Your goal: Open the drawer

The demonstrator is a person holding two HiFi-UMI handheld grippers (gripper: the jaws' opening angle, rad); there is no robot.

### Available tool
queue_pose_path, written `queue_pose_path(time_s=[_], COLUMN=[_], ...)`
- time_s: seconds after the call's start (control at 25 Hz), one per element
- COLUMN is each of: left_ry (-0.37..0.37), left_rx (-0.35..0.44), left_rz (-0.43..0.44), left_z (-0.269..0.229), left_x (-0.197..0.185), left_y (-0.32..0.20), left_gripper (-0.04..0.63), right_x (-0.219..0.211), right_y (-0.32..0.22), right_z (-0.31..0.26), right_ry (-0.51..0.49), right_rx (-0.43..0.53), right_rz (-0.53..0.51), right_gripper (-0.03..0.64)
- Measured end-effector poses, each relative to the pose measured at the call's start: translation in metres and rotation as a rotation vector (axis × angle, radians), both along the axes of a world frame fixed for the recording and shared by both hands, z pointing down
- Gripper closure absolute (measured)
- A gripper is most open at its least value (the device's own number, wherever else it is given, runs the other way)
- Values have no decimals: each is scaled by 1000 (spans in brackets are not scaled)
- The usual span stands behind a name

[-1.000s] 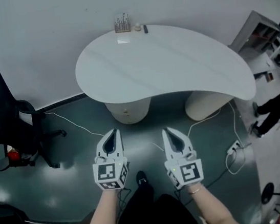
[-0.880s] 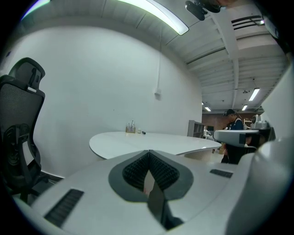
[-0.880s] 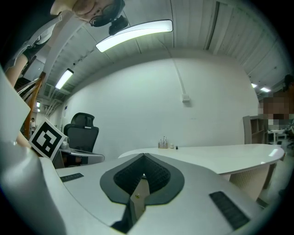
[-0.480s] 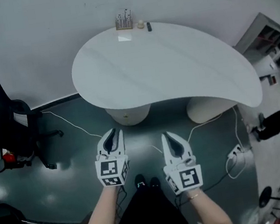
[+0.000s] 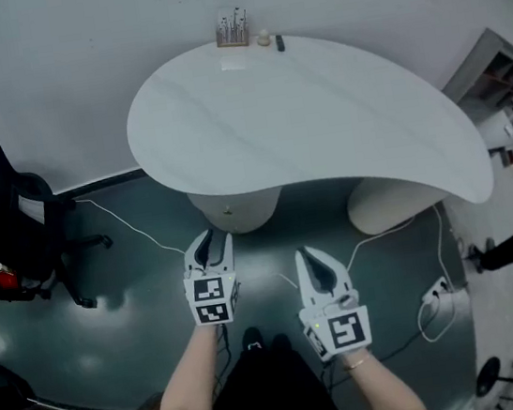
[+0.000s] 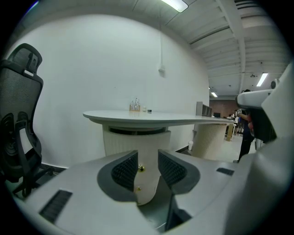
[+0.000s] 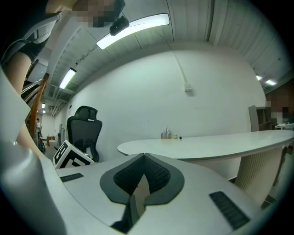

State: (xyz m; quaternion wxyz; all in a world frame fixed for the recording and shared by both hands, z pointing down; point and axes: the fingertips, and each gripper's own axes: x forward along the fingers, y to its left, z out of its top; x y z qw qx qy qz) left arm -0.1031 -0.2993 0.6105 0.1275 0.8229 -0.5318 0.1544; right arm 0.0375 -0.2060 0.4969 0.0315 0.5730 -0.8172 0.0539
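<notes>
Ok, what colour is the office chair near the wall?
Black. The office chair shows best in the left gripper view.

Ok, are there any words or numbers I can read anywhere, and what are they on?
No readable words or numbers anywhere.
Left marker cube and right marker cube: black-and-white square patterns, not letters.
Small holder on the desk: too small to read.

Left gripper (image 6: 148, 157), jaws opening on nothing, before white desk pedestal (image 6: 120, 142)
</notes>
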Motion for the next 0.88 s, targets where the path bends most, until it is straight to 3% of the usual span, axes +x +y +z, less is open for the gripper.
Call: queue_pose_path(time_s=[0.32, 0.56, 0.88], left_ry=[-2, -19, -14], left_rx=[-2, -48, -63], left_rz=[-13, -33, -51], left_z=[56, 106, 125], left_x=[11, 16, 25], left_y=[-29, -61, -89], left_gripper=[453, 437, 449], right_x=[1, 9, 12], right_y=[-5, -19, -31], right_z=[49, 78, 100], right_ry=[15, 17, 30], right_rx=[23, 30, 27], right_rz=[-24, -19, -27], right_gripper=[614, 614, 614])
